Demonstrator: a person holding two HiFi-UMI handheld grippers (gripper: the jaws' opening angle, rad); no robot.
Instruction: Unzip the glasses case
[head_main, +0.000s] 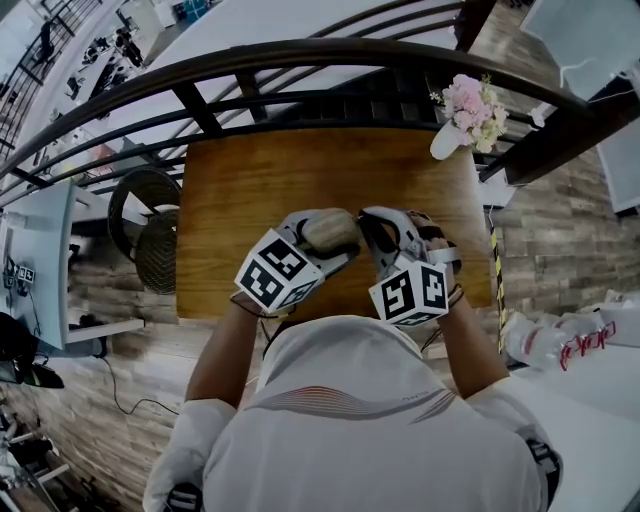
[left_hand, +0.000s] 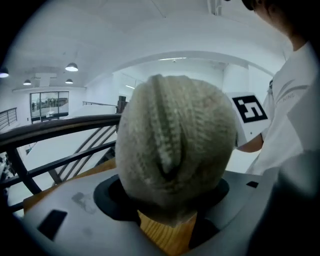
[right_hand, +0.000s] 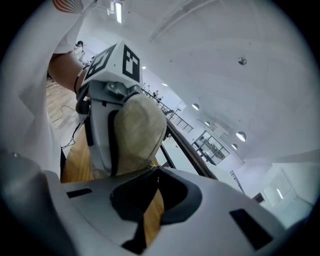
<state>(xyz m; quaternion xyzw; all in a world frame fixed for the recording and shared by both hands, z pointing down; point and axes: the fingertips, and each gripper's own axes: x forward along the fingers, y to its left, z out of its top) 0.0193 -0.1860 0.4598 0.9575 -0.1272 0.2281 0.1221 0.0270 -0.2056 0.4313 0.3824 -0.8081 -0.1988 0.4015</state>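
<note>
Head view, centre: glasses case (head_main: 331, 231) mostly covered by left gripper (head_main: 322, 245) and right gripper (head_main: 378, 236); zip pull too small to tell; table (head_main: 300, 170) lower edge hidden by person (head_main: 350, 420)

We're on an upper level of a large white hall. A dark railing (head_main: 300, 48) borders our wooden table's (head_main: 320, 170) far edge.

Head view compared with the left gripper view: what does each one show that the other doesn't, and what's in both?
Only the head view shows the pink flowers at the far right corner of the wooden table. Only the left gripper view shows the zipper seam running down the end of the case, and the ceiling lamps. Both show the glasses case clamped in the left gripper, the wooden table and the dark railing.
</note>
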